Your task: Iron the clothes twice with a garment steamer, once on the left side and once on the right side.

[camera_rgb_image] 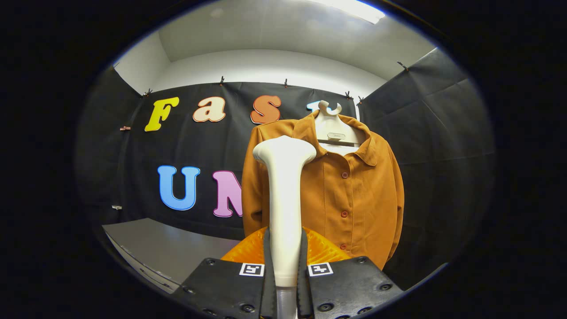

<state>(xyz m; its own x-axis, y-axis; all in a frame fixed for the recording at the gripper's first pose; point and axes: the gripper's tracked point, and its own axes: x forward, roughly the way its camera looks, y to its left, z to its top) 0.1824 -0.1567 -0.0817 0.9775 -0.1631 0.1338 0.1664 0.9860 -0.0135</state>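
Gripper jaws clamped on the garment steamer handle; square coded tags on each finger. Steamer head upright, hiding part of the orange shirt just beyond. Hanger label unreadable. Grey tabletop alongside, partly cut off.

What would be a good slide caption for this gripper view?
Jaws shut on a white garment steamer, its head raised before an orange shirt on a hanger.

Your gripper is closed on the smooth white plastic steamer wand, both fingers pressing its handle from either side. You hold it upright, with the wand's flared head standing above the fingertips.
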